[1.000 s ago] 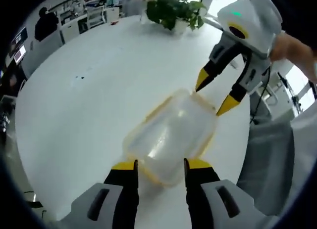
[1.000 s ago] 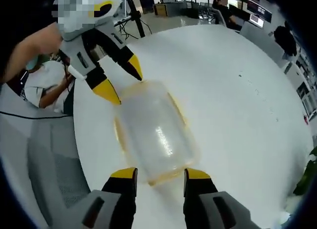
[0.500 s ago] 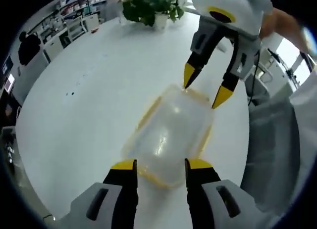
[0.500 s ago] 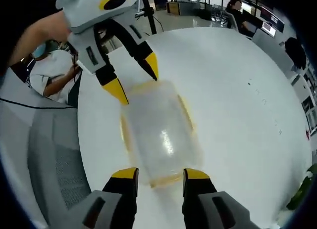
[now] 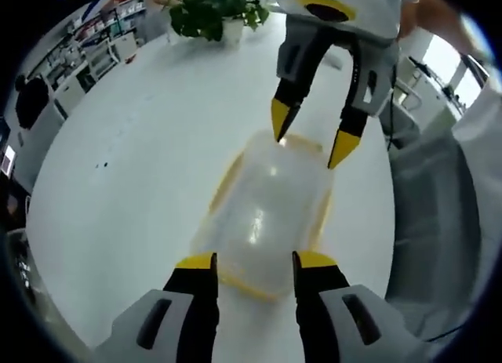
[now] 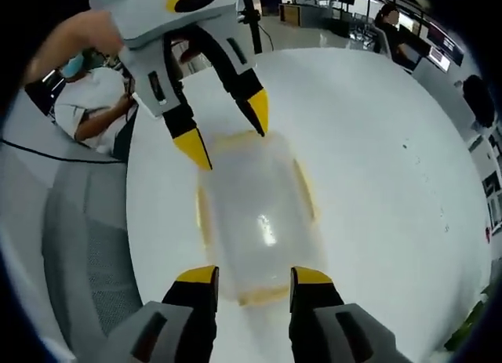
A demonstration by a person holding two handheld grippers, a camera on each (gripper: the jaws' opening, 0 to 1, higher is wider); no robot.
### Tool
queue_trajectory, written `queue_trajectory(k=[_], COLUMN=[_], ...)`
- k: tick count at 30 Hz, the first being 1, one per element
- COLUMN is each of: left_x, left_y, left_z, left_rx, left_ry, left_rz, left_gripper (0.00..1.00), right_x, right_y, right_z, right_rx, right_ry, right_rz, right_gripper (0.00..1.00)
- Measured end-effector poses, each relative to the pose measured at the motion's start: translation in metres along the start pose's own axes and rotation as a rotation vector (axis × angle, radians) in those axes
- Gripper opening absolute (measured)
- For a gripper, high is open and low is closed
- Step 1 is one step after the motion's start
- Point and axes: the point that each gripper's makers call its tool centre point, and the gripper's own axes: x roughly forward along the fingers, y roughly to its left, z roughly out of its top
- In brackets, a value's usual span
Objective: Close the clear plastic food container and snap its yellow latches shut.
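Observation:
A clear plastic food container with yellow latches lies lid-on upon the white round table. My left gripper is open, its yellow tips straddling the container's near end. At the far end the right gripper stands open, tips on either side of the far yellow latch. In the right gripper view the same container lies between my right gripper, open at the near end, and the left gripper, open at the far end. Yellow side latches show along its long edges.
A potted green plant stands at the table's far edge. A grey chair sits beside the table, and a seated person is behind it. Desks and another person lie beyond the table.
Both views have swung so each opposite gripper sits more centred over the container's far end and closer to it. The container has stayed where it was.

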Motion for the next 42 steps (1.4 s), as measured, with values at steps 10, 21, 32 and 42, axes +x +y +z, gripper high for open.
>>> queue_trajectory(k=[10,21,32,42], left_x=[0.006,0.013,0.018,0.02], left_y=[-0.004,-0.011,-0.012,-0.015], left_z=[0.01,0.021,0.028,0.027], left_rx=[0.058,0.069,0.053,0.047], left_ry=[-0.009,-0.028,-0.06,-0.07], left_rz=[-0.012,-0.03,-0.029,-0.02], left_gripper=[0.35,0.35,0.32,0.32], right_x=[0.003,0.011,0.014,0.014], right_y=[-0.001,0.002,-0.001,-0.009], right_z=[0.013,0.024,0.034,0.042], right_rx=[-0.018,-0.038,-0.044,-0.048], right_ry=[-0.028,-0.037,-0.062,-0.077], right_rz=[0.008,0.025,0.015,-0.002], right_gripper=[0.31,0.29,0.27,0.27])
